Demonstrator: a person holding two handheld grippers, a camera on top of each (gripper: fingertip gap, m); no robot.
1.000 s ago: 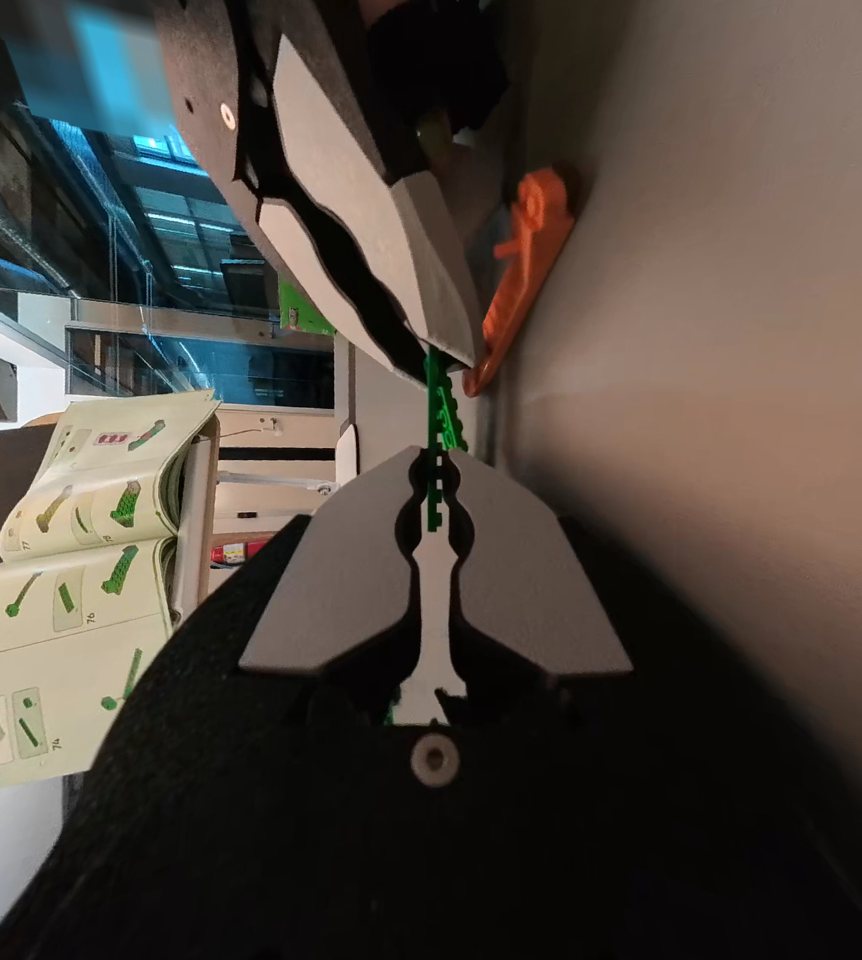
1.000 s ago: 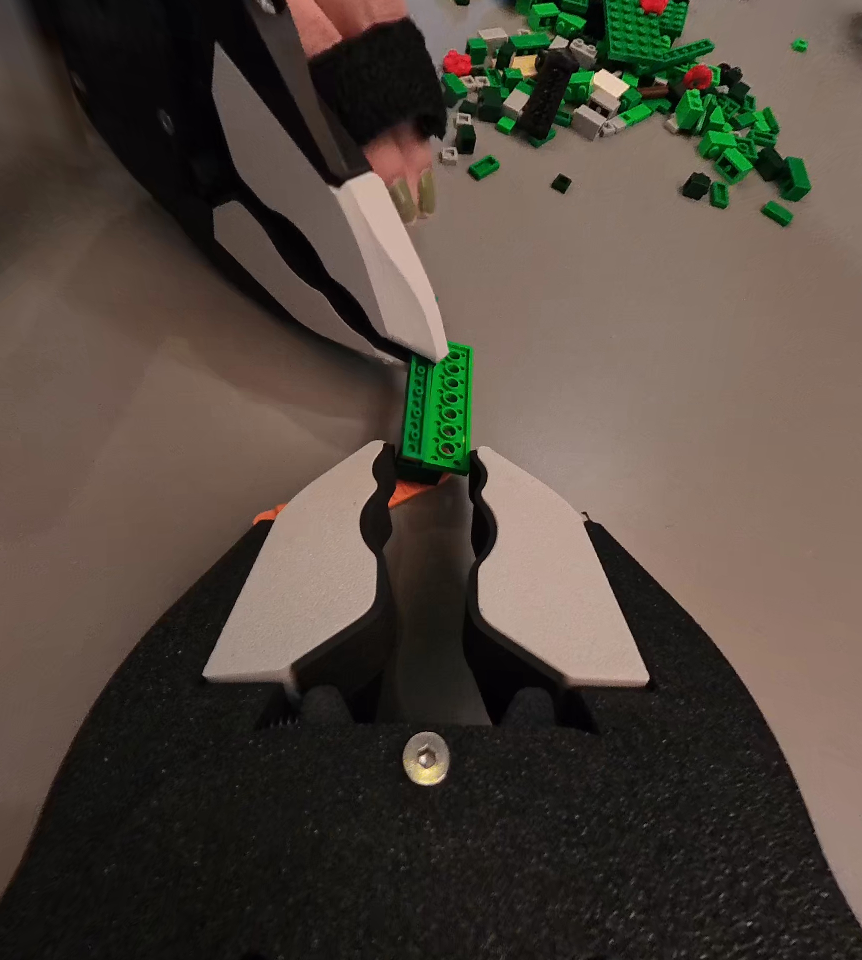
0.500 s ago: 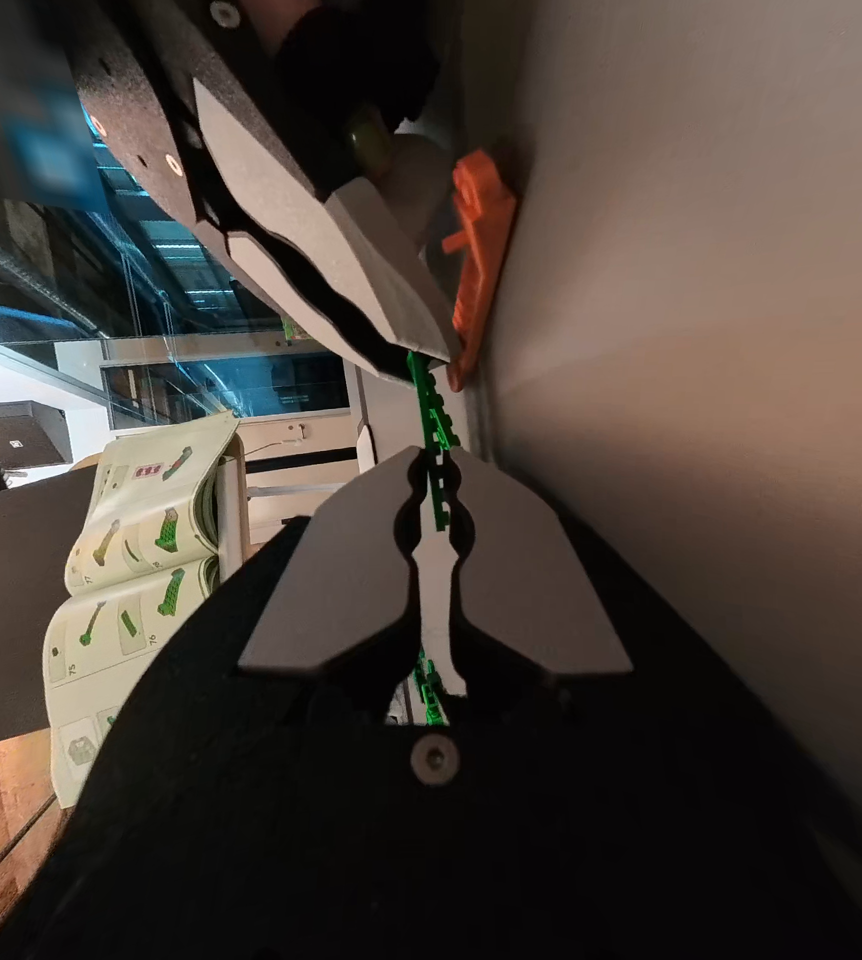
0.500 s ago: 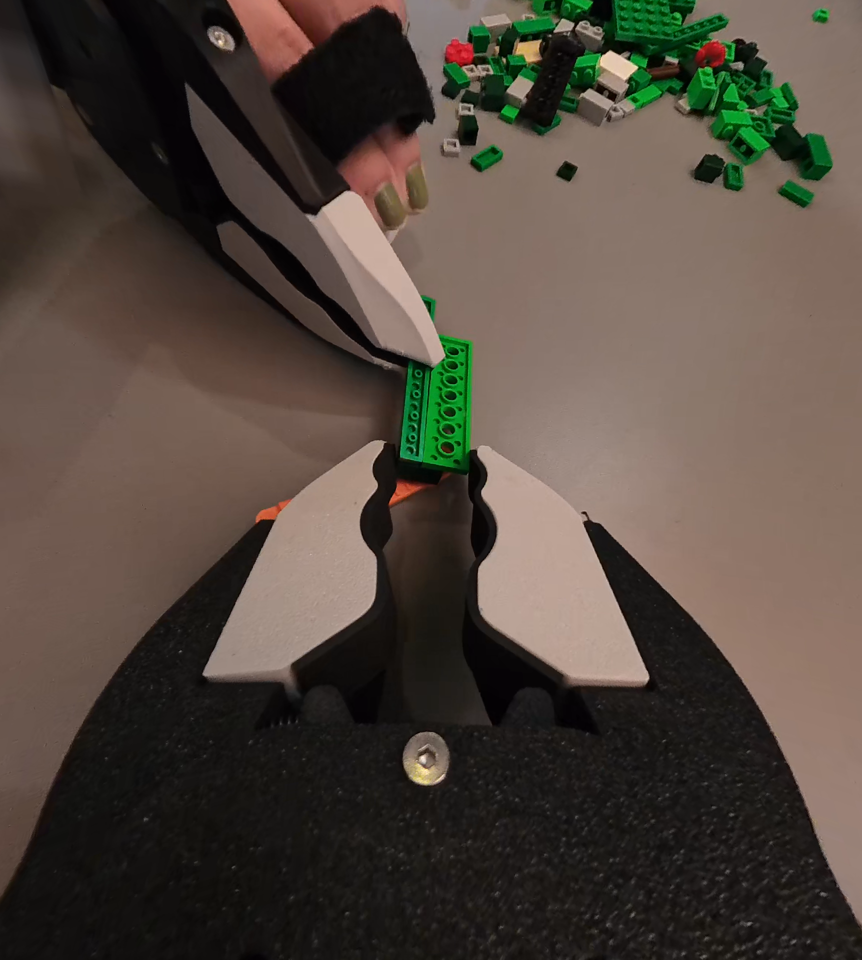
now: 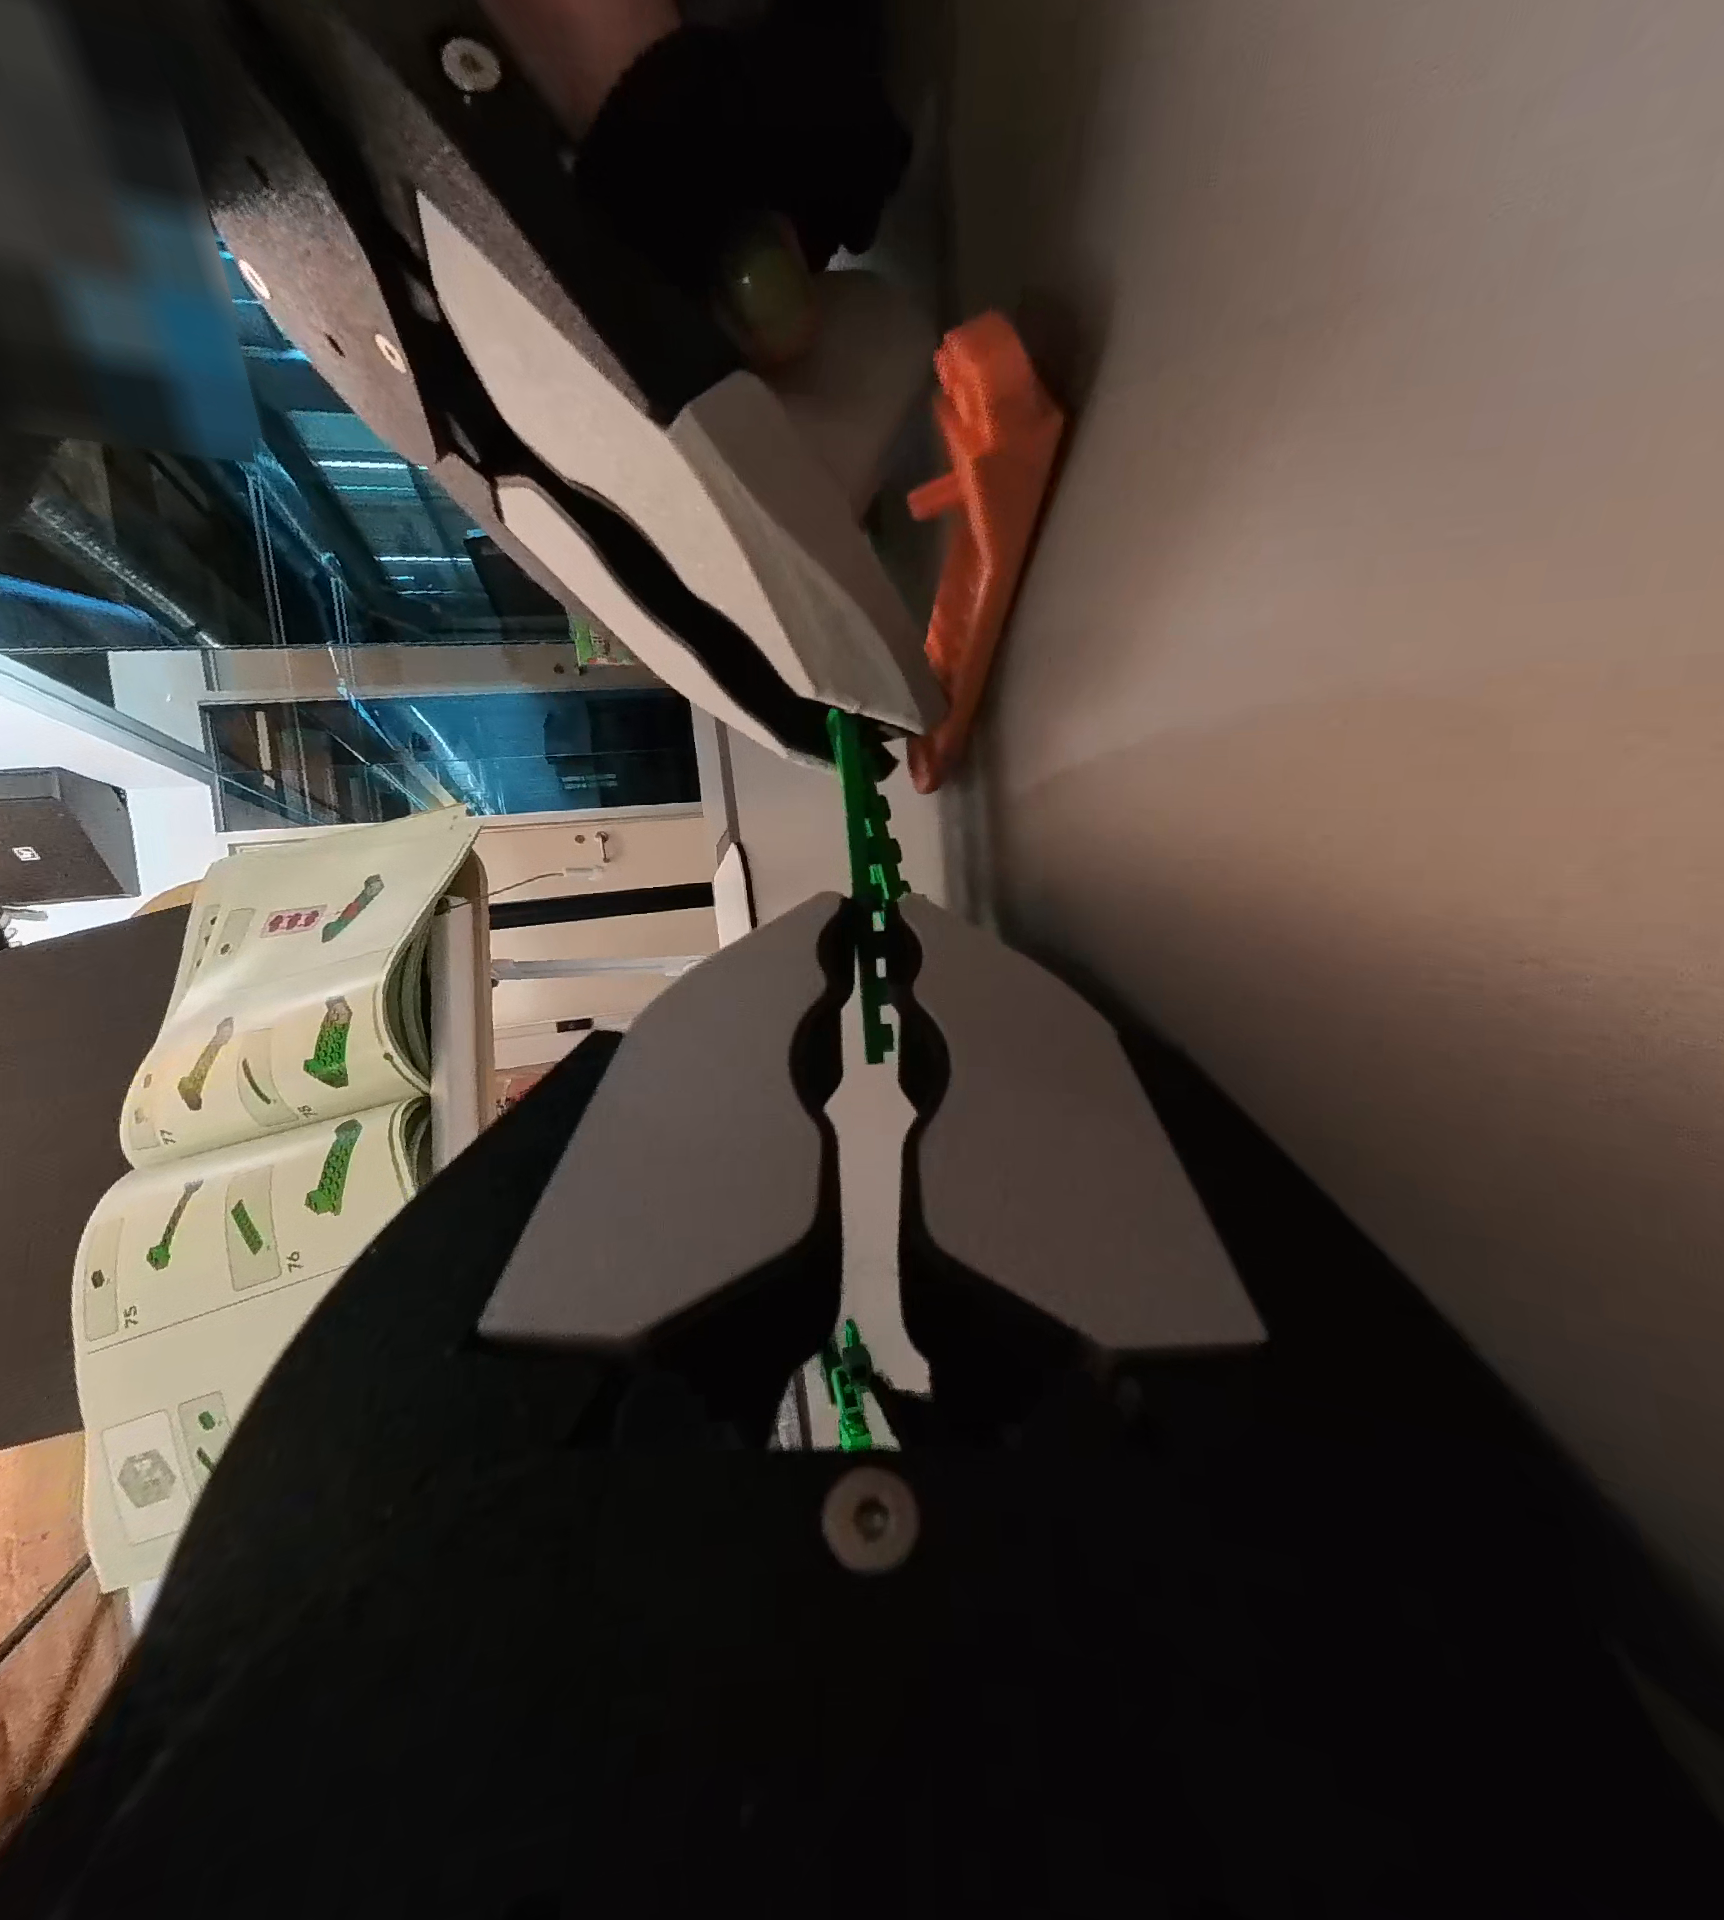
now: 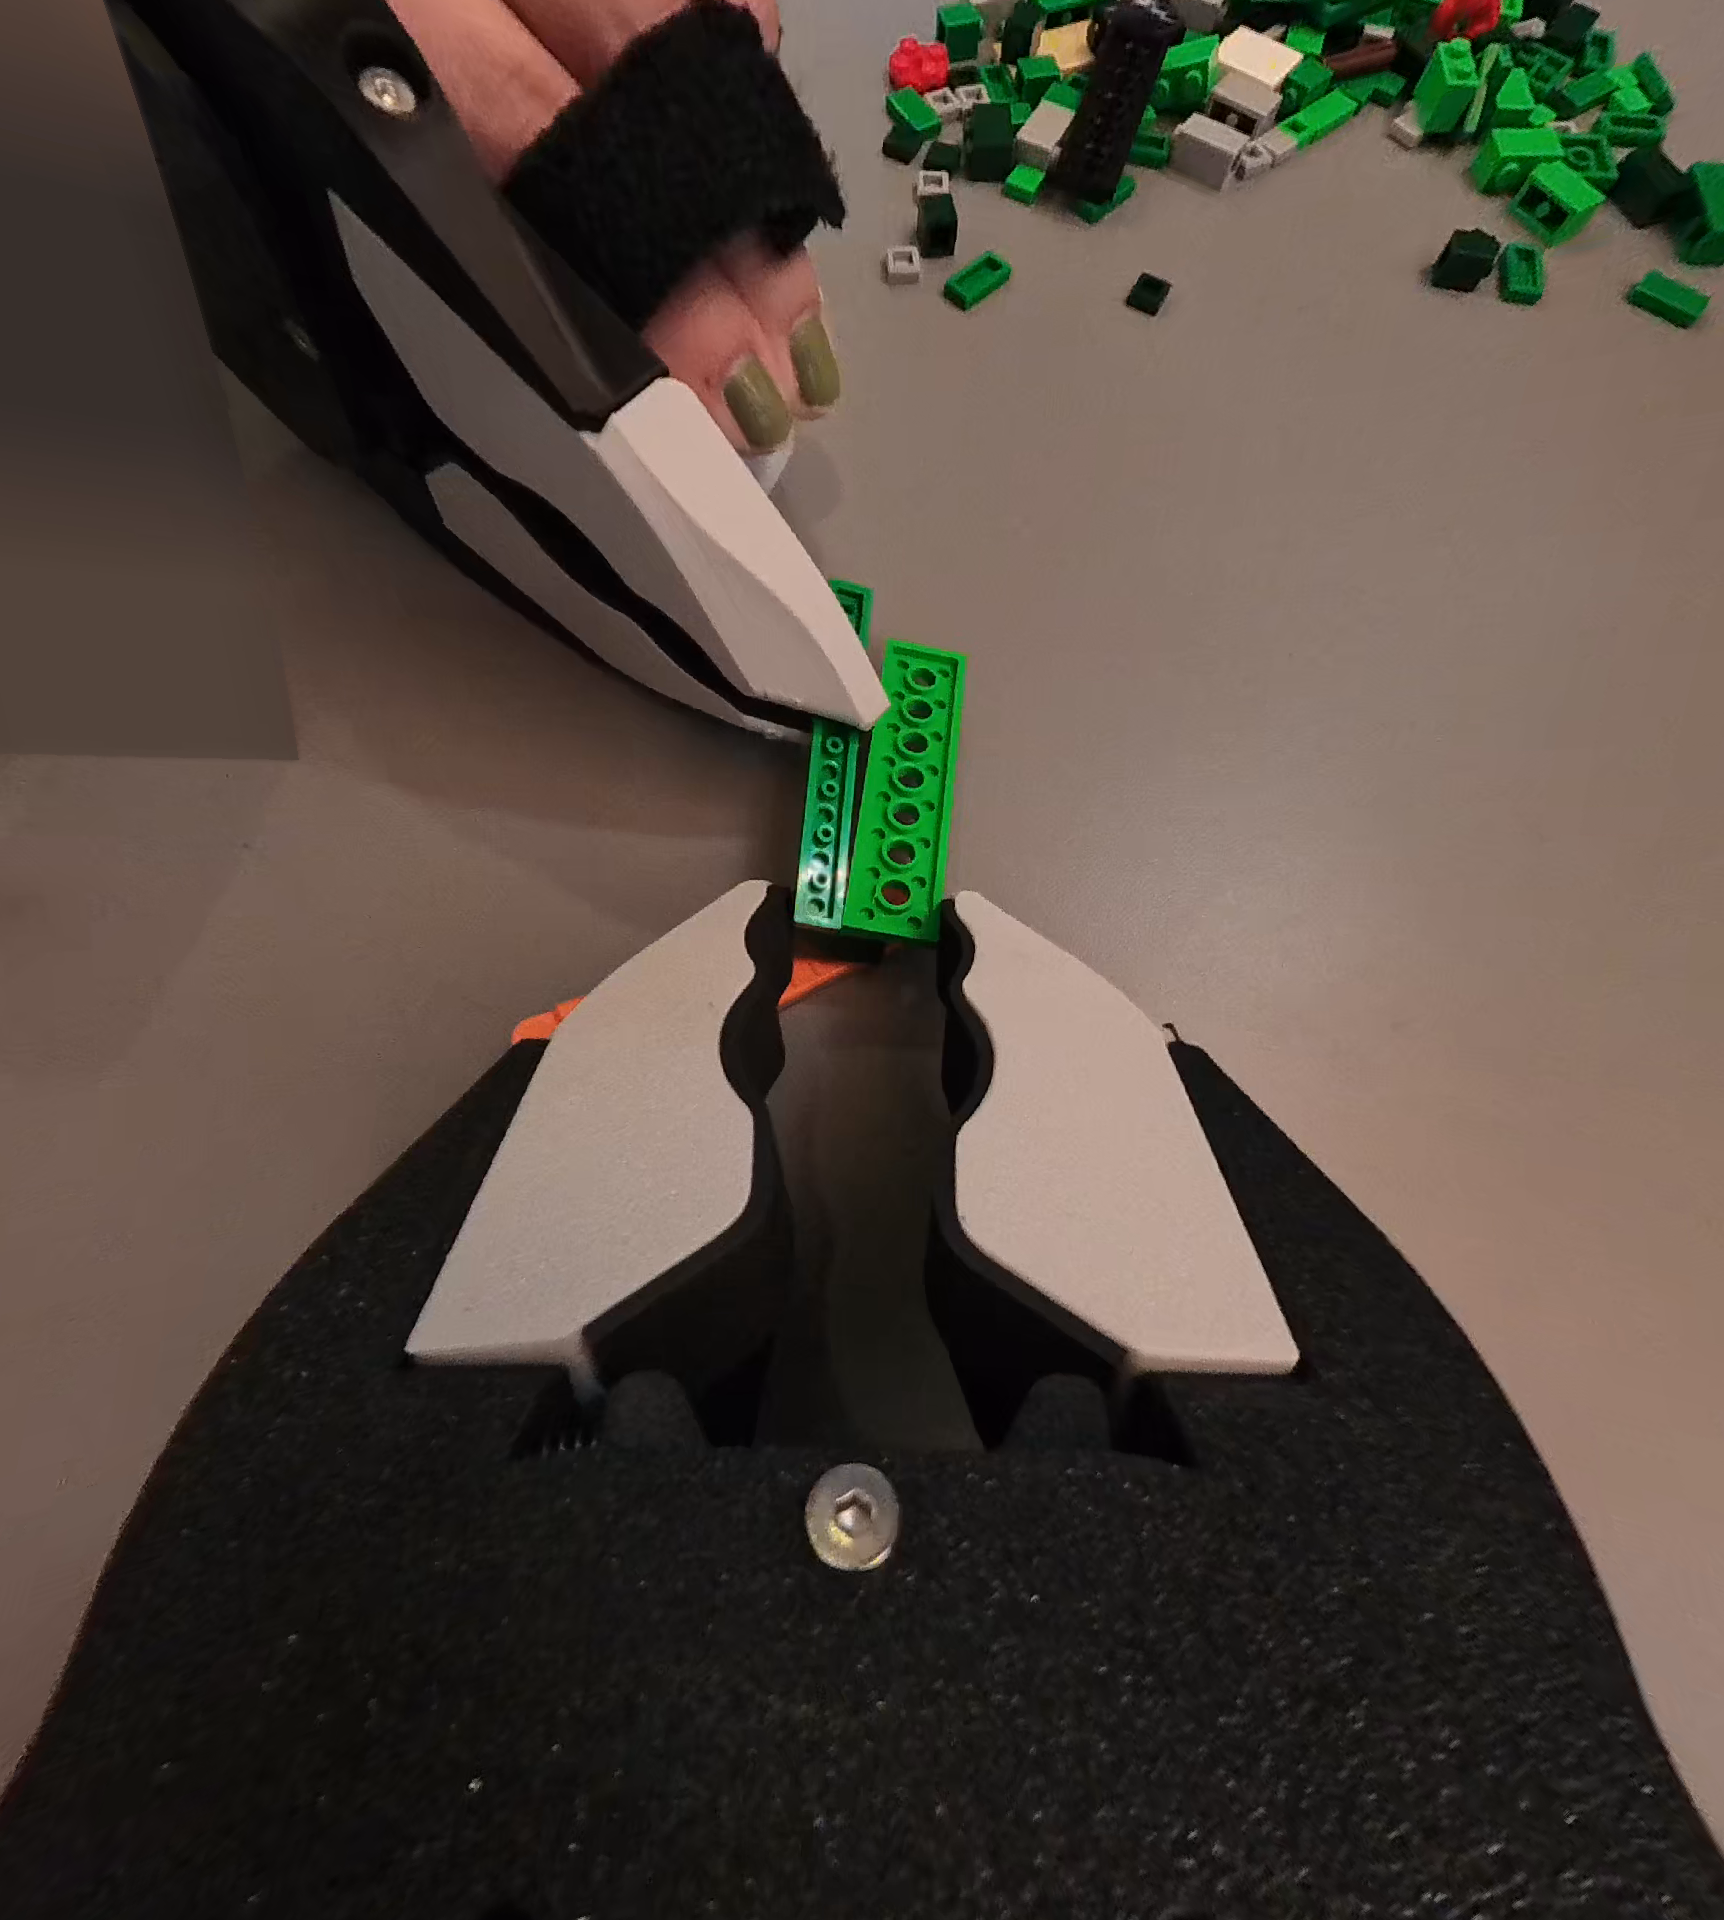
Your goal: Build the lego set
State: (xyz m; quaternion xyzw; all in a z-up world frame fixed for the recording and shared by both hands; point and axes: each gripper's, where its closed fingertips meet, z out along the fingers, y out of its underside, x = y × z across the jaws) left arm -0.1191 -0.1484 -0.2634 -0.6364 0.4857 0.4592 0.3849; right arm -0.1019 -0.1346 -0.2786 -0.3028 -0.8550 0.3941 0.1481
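Observation:
A green plate assembly [image 6: 905, 790], a wide plate with a narrower one [image 6: 825, 831] along its left side, hangs just above the grey table. My right gripper [image 6: 868, 914] is shut on its near end. My left gripper [image 6: 842, 717] comes in from the upper left and is shut on its far end. In the left wrist view the plates show edge-on [image 5: 866, 831] between my left gripper's tips [image 5: 873, 920], with the right gripper [image 5: 873, 717] clamping the far end. An orange brick separator [image 5: 983, 520] lies on the table under them and also shows in the right wrist view [image 6: 816, 977].
A pile of loose green, grey, black and red bricks [image 6: 1357, 104] lies at the table's far right. An open instruction booklet [image 5: 286, 1091] stands beyond the table edge. A hand with a black strap [image 6: 671, 166] holds the left gripper. Less than 4 cm separates the two grippers' tips.
Both grippers keep their hold. The plate assembly has turned a little, so the narrower plate along its left side shows more. The brick pile has slid up in the right wrist view.

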